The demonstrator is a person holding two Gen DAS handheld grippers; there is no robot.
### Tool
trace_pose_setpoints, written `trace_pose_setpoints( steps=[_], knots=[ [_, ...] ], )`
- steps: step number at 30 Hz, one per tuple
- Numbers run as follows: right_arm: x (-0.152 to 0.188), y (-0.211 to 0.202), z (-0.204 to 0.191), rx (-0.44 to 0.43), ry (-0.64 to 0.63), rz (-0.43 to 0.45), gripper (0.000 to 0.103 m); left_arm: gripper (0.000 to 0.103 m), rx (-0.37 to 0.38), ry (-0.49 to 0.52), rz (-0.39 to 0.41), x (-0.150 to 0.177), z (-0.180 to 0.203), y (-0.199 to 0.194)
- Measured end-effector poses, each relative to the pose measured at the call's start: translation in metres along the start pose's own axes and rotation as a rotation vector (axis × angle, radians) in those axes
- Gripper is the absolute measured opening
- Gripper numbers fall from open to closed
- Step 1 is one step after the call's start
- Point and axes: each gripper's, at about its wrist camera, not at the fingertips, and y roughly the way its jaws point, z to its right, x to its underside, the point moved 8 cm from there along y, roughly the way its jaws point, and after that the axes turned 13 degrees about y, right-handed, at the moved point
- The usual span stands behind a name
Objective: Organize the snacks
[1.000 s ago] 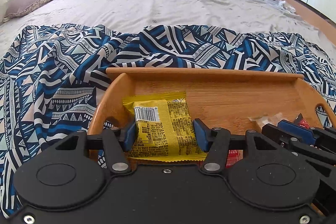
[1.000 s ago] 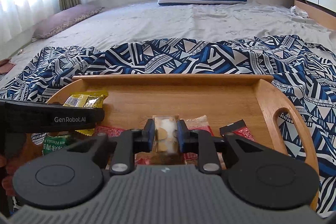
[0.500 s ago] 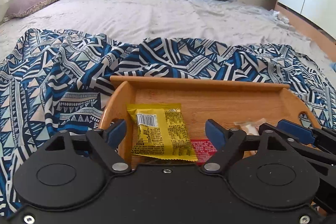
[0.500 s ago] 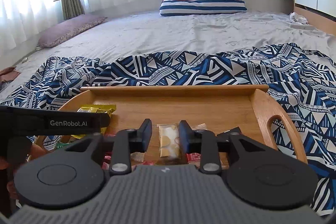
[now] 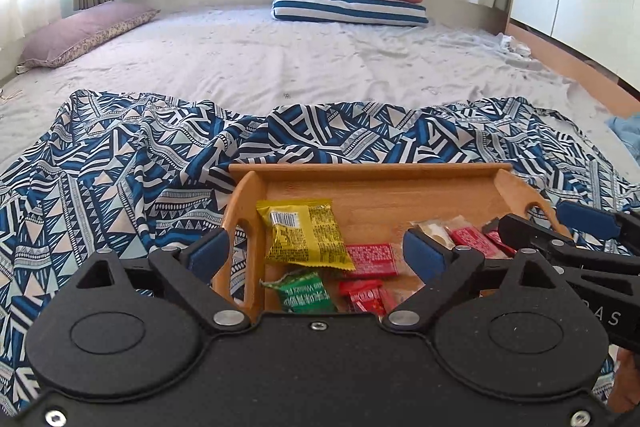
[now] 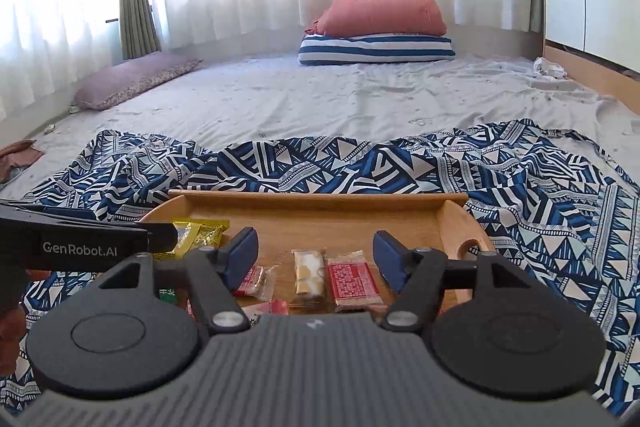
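Note:
A wooden tray (image 5: 372, 173) (image 6: 320, 199) with cut-out handles rests on a patterned blue cloth (image 5: 120, 167) on the bed. In it lie a yellow snack packet (image 5: 304, 235) (image 6: 200, 233), a green packet (image 5: 304, 293), several red packets (image 5: 370, 259) (image 6: 352, 279) and a clear cookie packet (image 6: 308, 271) (image 5: 434, 233). My left gripper (image 5: 316, 253) hangs above the tray's left end, jaws still opening, nothing pressed between them. My right gripper (image 6: 316, 253) hovers over the cookie and red packets, jaws also opening, pads clear of them.
Grey bedsheet (image 6: 340, 99) stretches beyond the cloth. A red pillow on a striped pillow (image 6: 378, 47) lies at the head, a purple pillow (image 6: 132, 79) at the left. Curtains hang behind; a wooden bed edge (image 5: 568, 67) and white cabinets stand at the right.
Both grippers opened and rose back from the tray. The left let go of the yellow packet, the right released the cookie packet; both packets now lie in the tray.

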Motion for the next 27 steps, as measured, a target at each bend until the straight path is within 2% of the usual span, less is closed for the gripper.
trace_pose_setpoints(
  steps=[9,12,27],
  knots=[
    [-0.002,-0.046,-0.007,0.003,-0.068,0.050,0.089,0.095,0.001,0.006,0.020,0.009,0.005,-0.052],
    [-0.003,-0.059,-0.007,-0.001,-0.060,0.057,0.090,0.099,-0.015,0.017,0.029,0.012,0.007,-0.068],
    [0.004,-0.124,0.003,-0.022,-0.014,0.104,0.094,0.101,0.017,0.016,0.084,0.034,0.024,-0.144]
  ],
)
